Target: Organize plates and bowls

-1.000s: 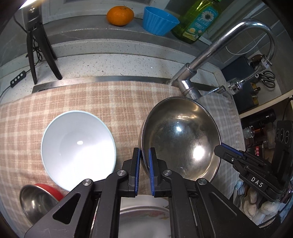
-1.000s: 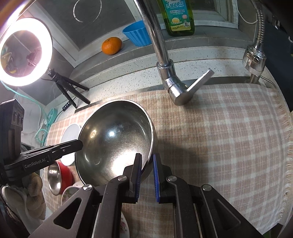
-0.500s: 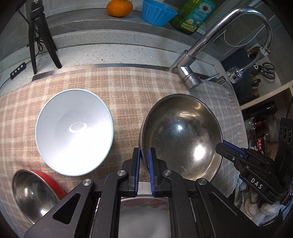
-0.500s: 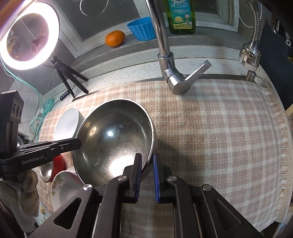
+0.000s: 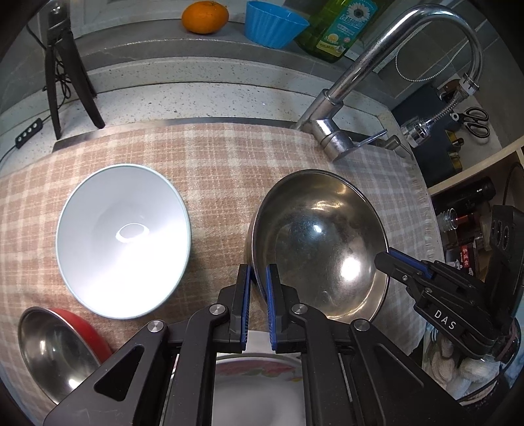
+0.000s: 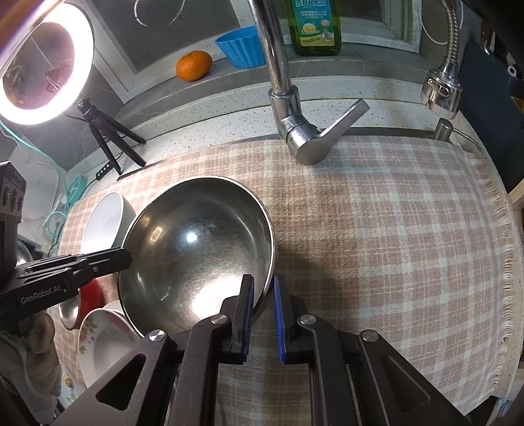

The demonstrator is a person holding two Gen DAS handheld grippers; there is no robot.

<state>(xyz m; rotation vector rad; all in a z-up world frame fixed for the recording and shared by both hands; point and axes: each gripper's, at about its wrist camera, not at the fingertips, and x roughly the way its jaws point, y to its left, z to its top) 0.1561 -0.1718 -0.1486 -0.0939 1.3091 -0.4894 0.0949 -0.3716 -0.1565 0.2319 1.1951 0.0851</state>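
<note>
A large steel bowl [image 5: 321, 242] [image 6: 196, 252] is held over the checked cloth [image 6: 376, 245] by both grippers. My left gripper [image 5: 258, 285] [image 6: 126, 257] is shut on its left rim. My right gripper [image 6: 263, 295] [image 5: 381, 257] is shut on the opposite rim. To the left, a white bowl [image 5: 122, 239] [image 6: 103, 222] sits upright on the cloth. A small steel bowl with a red outside [image 5: 49, 350] [image 6: 70, 311] lies at the near left. A floral plate [image 5: 258, 386] [image 6: 104, 347] shows below the left gripper.
A chrome faucet [image 5: 330, 131] [image 6: 294, 131] rises behind the steel bowl, with a spray hose [image 6: 442, 88] to its right. On the back ledge stand an orange [image 5: 204, 16], a blue cup [image 5: 275, 23] and a green bottle [image 6: 314, 26]. A ring light on a tripod [image 6: 42, 62] stands at the left.
Both grippers keep their hold on the steel bowl. The views have shifted a little, so more of the white bowl and the floral plate shows now.
</note>
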